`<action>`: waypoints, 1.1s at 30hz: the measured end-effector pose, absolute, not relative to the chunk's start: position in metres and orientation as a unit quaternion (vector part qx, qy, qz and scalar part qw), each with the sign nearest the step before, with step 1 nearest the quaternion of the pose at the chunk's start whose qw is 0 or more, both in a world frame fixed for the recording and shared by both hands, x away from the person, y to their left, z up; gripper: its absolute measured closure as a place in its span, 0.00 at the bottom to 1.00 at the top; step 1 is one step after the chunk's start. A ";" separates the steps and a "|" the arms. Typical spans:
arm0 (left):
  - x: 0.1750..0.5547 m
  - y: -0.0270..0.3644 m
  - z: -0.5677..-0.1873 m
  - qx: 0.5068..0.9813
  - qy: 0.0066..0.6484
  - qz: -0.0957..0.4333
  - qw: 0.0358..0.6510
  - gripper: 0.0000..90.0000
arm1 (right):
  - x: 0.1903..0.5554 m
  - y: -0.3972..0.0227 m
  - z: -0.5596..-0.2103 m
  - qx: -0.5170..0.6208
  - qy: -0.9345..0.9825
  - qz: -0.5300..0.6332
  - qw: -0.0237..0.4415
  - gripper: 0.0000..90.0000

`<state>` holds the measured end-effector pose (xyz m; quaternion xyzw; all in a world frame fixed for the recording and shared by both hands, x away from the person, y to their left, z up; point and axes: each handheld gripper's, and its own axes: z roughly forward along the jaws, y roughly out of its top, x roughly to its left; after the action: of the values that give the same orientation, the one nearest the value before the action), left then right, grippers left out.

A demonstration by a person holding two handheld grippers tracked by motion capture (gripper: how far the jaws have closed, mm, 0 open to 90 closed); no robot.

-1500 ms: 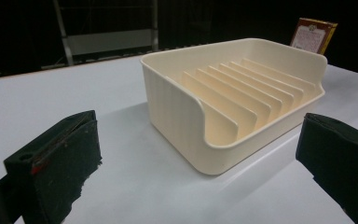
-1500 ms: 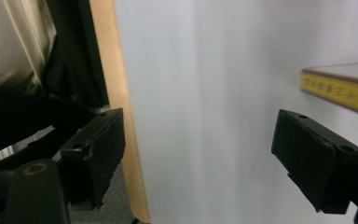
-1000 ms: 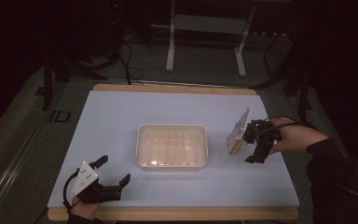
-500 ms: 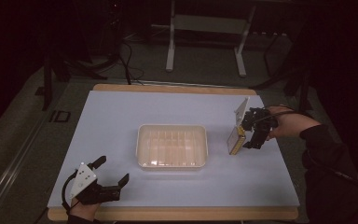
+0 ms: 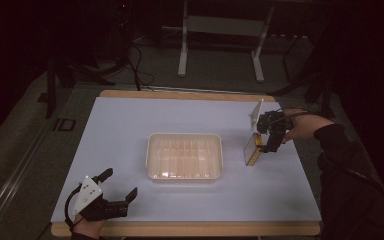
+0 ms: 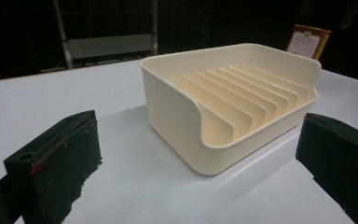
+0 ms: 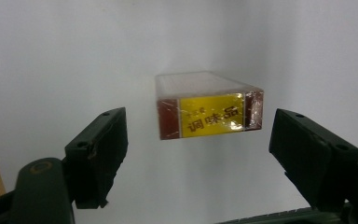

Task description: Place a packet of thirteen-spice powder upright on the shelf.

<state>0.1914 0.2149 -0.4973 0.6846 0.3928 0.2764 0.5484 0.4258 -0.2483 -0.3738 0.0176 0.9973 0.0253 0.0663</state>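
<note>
The right gripper (image 5: 266,146) is held over a small box (image 5: 251,149) with a yellow label, which stands on the worktop (image 5: 130,130) just right of the cream tray (image 5: 185,156). In the right gripper view the box (image 7: 209,111) is seen between the jaws, which have just been closing but are spread clear of its sides. The left gripper (image 5: 117,189) is rested near the front left corner, its jaws spread wide with nothing between them, pointed at the tray (image 6: 228,102).
</note>
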 end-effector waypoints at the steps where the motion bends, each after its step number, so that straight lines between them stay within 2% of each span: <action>1: 0.191 0.215 -0.497 0.684 0.393 0.276 0.548 0.00 | 0.428 -0.249 -0.374 0.021 0.997 0.024 0.065 0.21; 12: 0.187 0.218 -0.497 0.680 0.399 0.283 0.546 0.00 | 0.446 -0.245 -0.386 0.023 0.999 0.012 0.046 0.22; 13: 0.187 0.218 -0.497 0.680 0.399 0.283 0.546 0.00 | 0.447 -0.245 -0.388 0.021 0.999 0.012 0.042 0.24; 24: 0.186 0.218 -0.498 0.682 0.399 0.282 0.544 0.00 | 0.449 -0.239 -0.396 0.016 1.000 0.009 0.020 0.28; 33: 0.186 0.218 -0.498 0.682 0.399 0.279 0.545 0.00 | 0.450 -0.239 -0.396 0.010 1.000 0.004 0.008 0.35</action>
<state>0.1864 0.2178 -0.4979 0.6823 0.3986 0.2792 0.5455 0.4498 -0.2393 -0.3963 0.0104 0.9999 0.0042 0.0083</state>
